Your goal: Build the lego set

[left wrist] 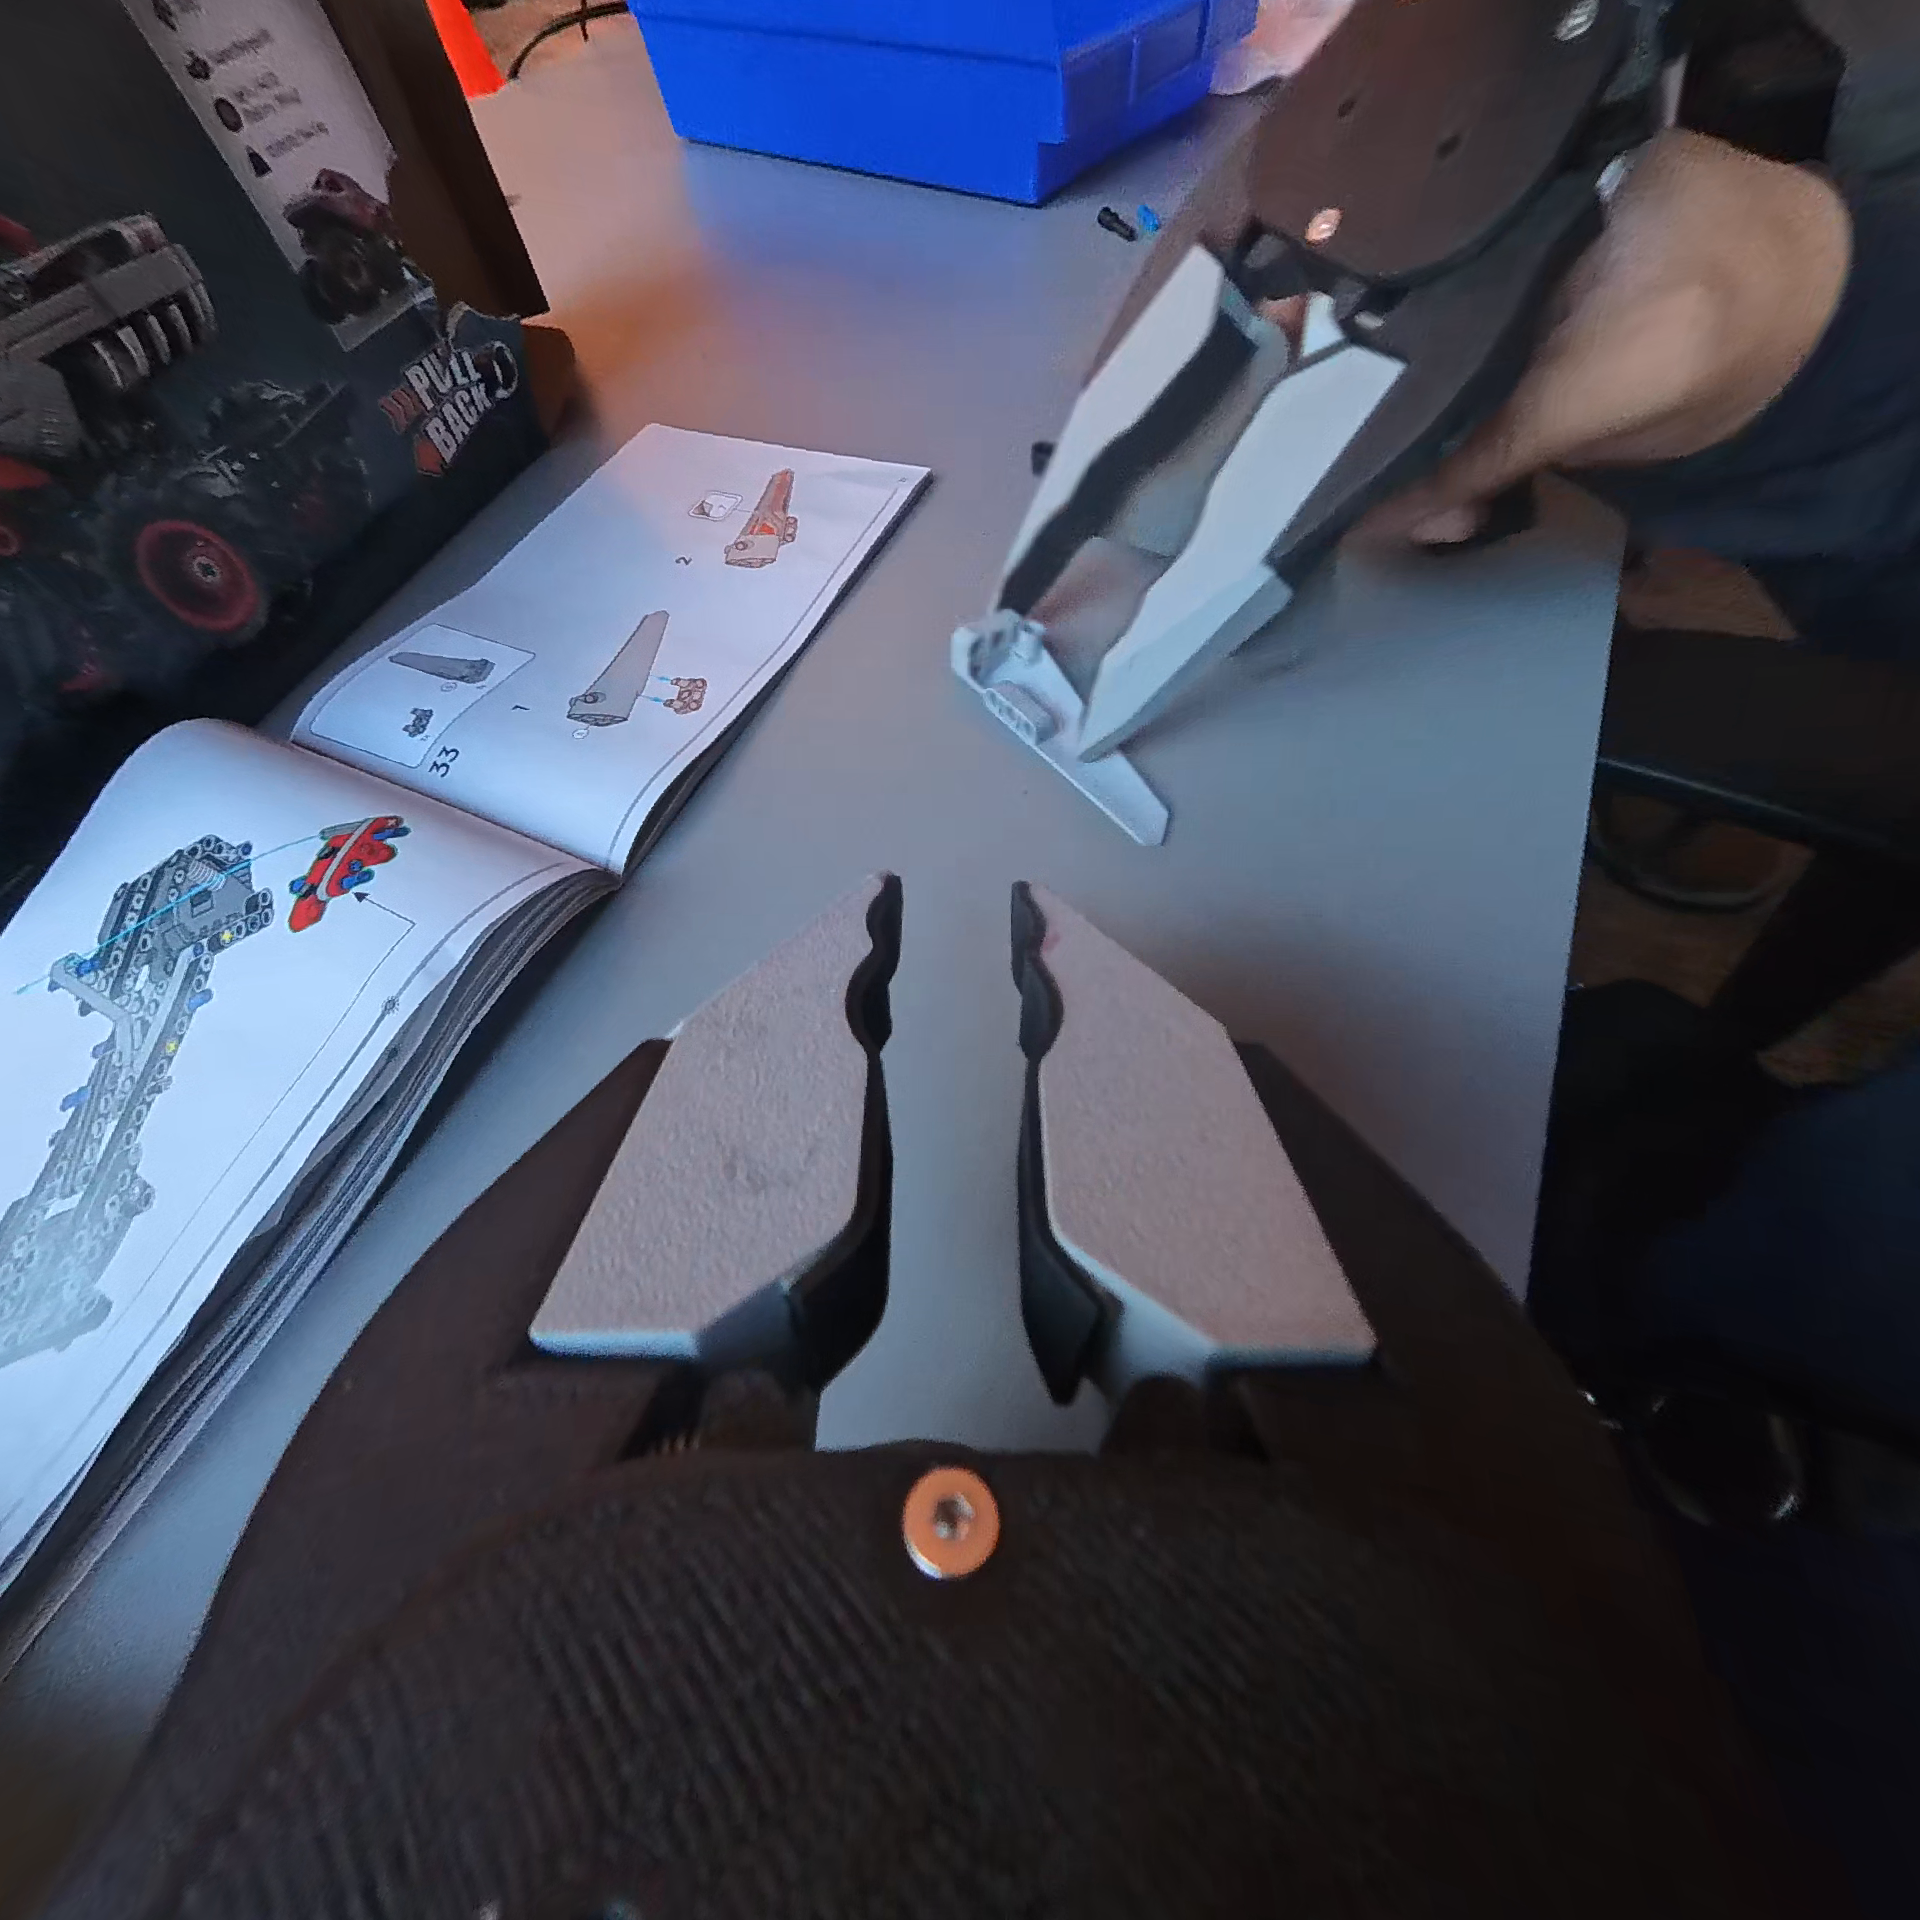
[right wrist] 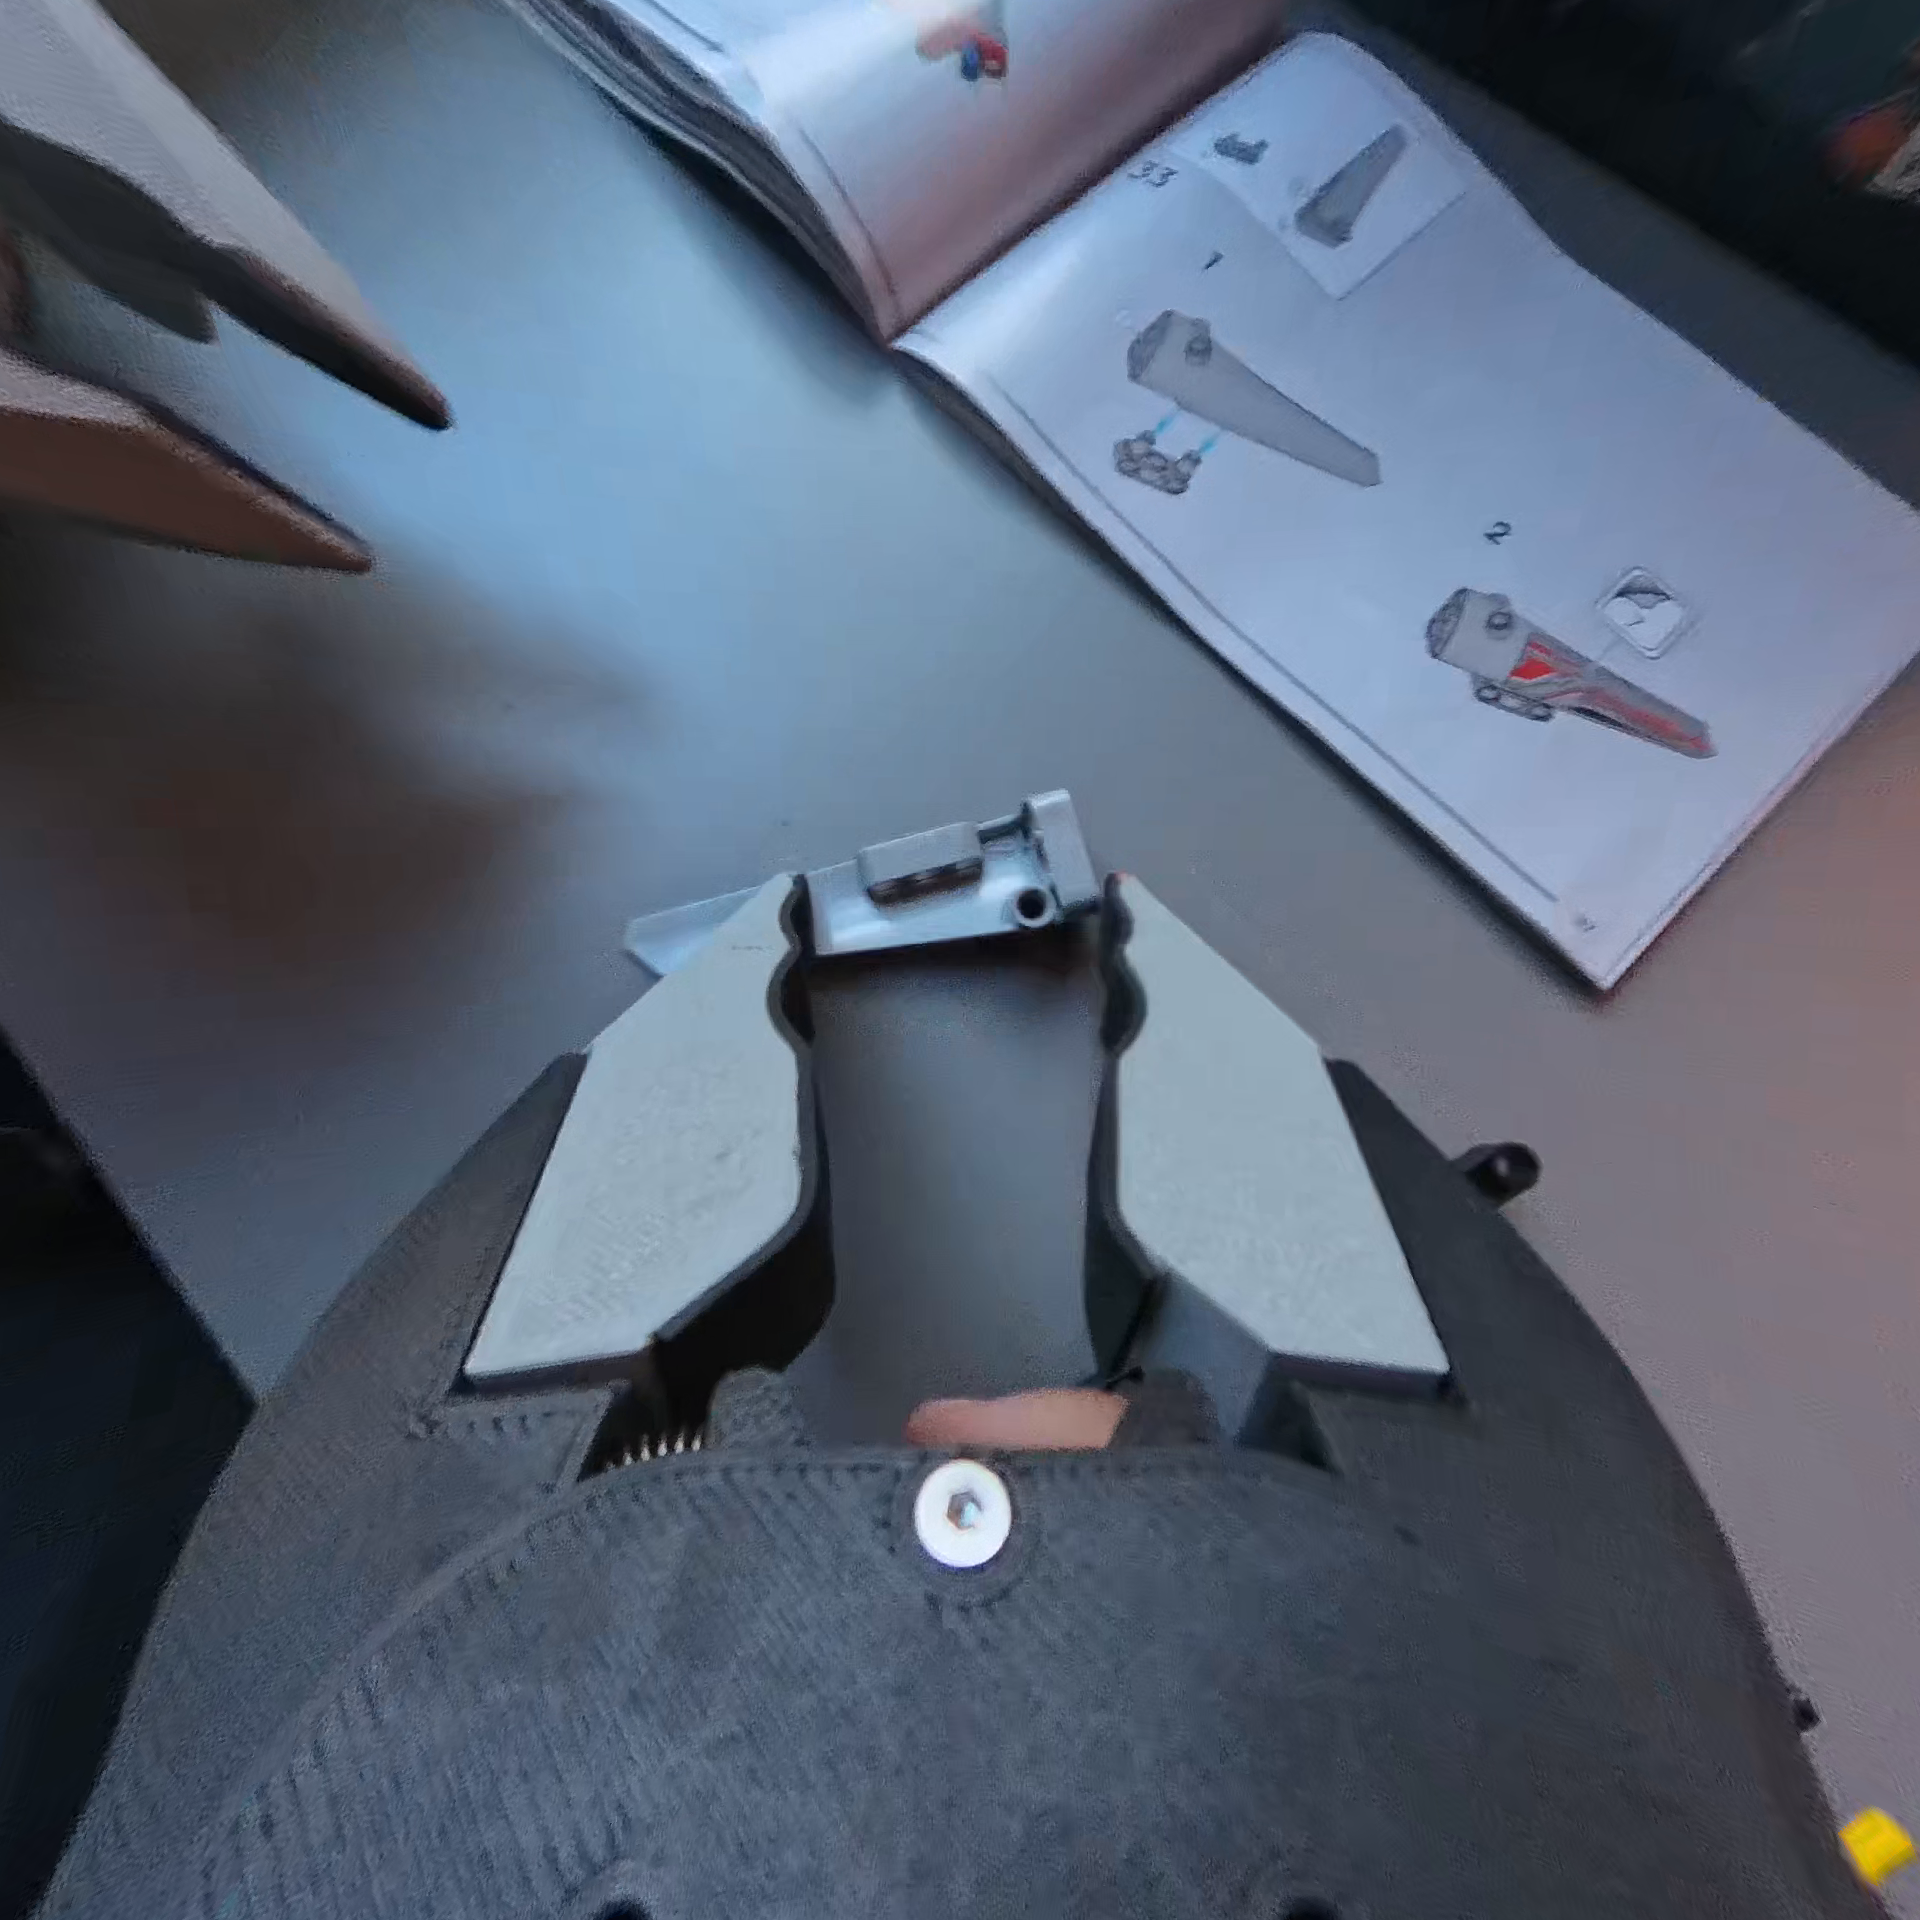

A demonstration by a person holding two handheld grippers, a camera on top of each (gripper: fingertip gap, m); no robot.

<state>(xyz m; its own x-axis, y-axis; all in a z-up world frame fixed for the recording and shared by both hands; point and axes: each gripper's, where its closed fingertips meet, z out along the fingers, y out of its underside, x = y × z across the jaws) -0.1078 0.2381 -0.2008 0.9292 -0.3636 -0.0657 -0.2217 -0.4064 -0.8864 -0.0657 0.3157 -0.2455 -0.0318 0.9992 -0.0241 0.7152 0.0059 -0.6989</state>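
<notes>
1. The box [left wrist: 208, 436] of the set is standing at the far left, behind the open instruction booklet [left wrist: 436, 790], which is lying on the grey surface [left wrist: 790, 343]. The booklet is showing a step that joins a small connector to a long tapered grey panel. Judging by how many pages are already turned under, the build is well along, yet no assembled model is showing in either view, so I cannot tell how much really stands finished.

2. Just right of the booklet's near edge, the left tool [left wrist: 954, 935] is hovering low over bare surface. Its fingers are spread slightly apart with nothing between them. It is pointing away from the person, level and waiting.

3. Farther right of the booklet, the right tool [right wrist: 951, 914] is tilting steeply down toward the surface, with a hand [left wrist: 1662, 364] gripping its body. Its fingers are pinching the grey panel piece [right wrist: 935, 894] by the wide end, and the narrow tip of the piece [left wrist: 1127, 805] is resting on or just above the surface.

4. A small grey part is sitting on the panel's wide end; whether it is fully seated I cannot tell. This step looks partly done.

5. Beyond the booklet, a blue bin [left wrist: 935, 94] is sitting with a few tiny pins [left wrist: 1127, 220] just beside it.
</notes>
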